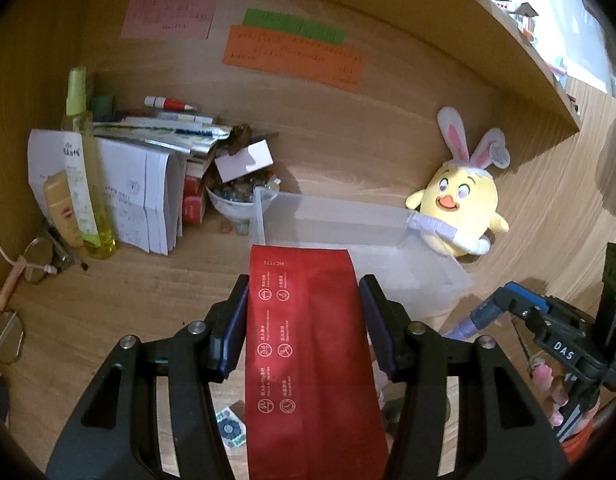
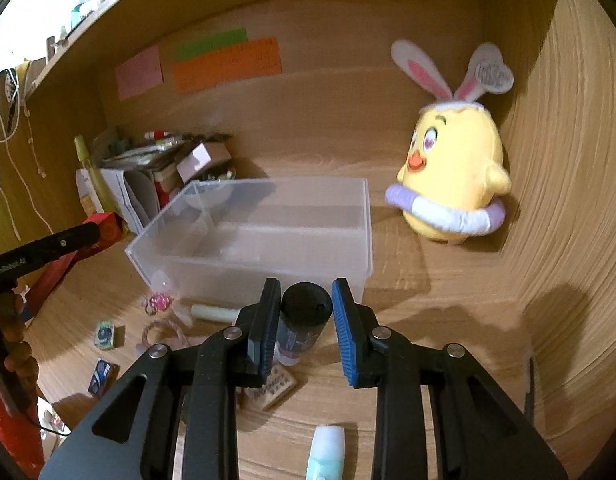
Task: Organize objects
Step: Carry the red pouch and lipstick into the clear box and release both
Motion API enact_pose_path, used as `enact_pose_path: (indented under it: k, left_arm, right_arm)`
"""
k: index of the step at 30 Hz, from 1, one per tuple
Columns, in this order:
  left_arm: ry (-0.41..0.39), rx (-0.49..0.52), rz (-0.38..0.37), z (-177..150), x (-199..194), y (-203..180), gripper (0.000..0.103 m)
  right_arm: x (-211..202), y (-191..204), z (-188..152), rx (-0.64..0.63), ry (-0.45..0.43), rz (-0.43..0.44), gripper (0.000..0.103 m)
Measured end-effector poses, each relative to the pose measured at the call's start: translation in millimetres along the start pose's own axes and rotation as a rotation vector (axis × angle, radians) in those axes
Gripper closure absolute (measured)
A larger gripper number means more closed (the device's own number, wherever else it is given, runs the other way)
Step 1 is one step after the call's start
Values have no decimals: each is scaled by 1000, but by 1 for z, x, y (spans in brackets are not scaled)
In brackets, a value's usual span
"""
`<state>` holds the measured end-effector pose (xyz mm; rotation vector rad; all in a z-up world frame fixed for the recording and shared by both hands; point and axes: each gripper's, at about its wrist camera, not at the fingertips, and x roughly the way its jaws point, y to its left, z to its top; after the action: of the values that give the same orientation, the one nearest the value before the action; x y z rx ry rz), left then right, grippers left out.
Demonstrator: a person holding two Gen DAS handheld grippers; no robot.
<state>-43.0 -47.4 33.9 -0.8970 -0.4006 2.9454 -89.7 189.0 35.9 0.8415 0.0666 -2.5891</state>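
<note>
The left gripper [image 1: 304, 312] was raised over the desk [image 1: 148, 304], its two blue pads pressed flat on either side of a long red packet [image 1: 308, 360], held firmly and pointing lengthways toward the clear plastic box [image 1: 348, 224]. The packet was glossy red, printed with rows of small white icons and text, its far end reaching just over the box's near wall. Over on the right, the right gripper [image 2: 306, 320] hung low above the desk with its jaws parted, and a small bottle with a black cap [image 2: 304, 320] stood between the blue pads [image 2: 346, 332]; whether the pads touched it could not be told. The box sat just beyond that bottle, open-topped and see-through. A yellow chick toy with rabbit ears [image 2: 452, 176] sat against the side wall beside the box, and a pale tube [image 2: 214, 313] lay at the box's front wall.
</note>
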Motion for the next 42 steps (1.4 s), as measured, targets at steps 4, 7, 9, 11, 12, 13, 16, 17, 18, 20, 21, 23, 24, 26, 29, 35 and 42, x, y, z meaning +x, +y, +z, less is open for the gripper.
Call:
enact_pose_path:
  k: [4, 7, 9, 11, 12, 13, 16, 17, 18, 20, 21, 23, 24, 26, 29, 35, 42]
  left_arm:
    - [-15, 9, 2, 8, 1, -3, 50]
    - [-28, 14, 2, 13, 1, -6, 50]
    - [-37, 19, 1, 16, 2, -8, 50]
    - [-45, 24, 4, 20, 2, -10, 50]
    - [-49, 27, 4, 23, 3, -11, 50]
    - [-53, 30, 4, 25, 4, -13, 50]
    - [-63, 39, 6, 32, 6, -17, 50]
    - [-65, 41, 5, 34, 7, -17, 50]
    - [-67, 44, 6, 36, 9, -19, 50]
    - [-65, 51, 12, 40, 14, -22, 50]
    - [-60, 53, 10, 42, 18, -23, 50]
    - [-48, 55, 8, 46, 25, -25, 50]
    - [-41, 56, 8, 48, 30, -26, 50]
    - [-31, 58, 10, 51, 39, -28, 50]
    - [-3, 55, 4, 55, 55, -29, 50]
    - [46, 74, 32, 54, 86, -30, 50]
    - [122, 60, 34, 48, 118, -25, 50]
  right_arm:
    - [-9, 4, 13, -18, -50, -10, 79]
    - [-16, 7, 20, -27, -82, -10, 79]
    - [-18, 8, 26, -32, -102, -10, 79]
    - [-20, 8, 32, -34, -120, -7, 79]
    - [-21, 9, 35, -37, -128, -7, 79]
    - [-22, 9, 38, -39, -136, -9, 79]
    - [-22, 11, 46, -46, -160, -13, 79]
    - [-22, 11, 49, -49, -166, -16, 79]
    - [-21, 11, 51, -50, -171, -19, 79]
    - [-17, 11, 56, -52, -178, -26, 79]
    - [-16, 11, 58, -53, -181, -32, 79]
    - [-11, 11, 61, -56, -183, -44, 79]
    - [-9, 12, 62, -57, -183, -50, 79]
    - [-2, 12, 65, -62, -179, -61, 79]
    - [9, 12, 66, -69, -167, -79, 79]
    - [36, 10, 63, -85, -115, -106, 79]
    - [66, 15, 56, -127, -46, -145, 79]
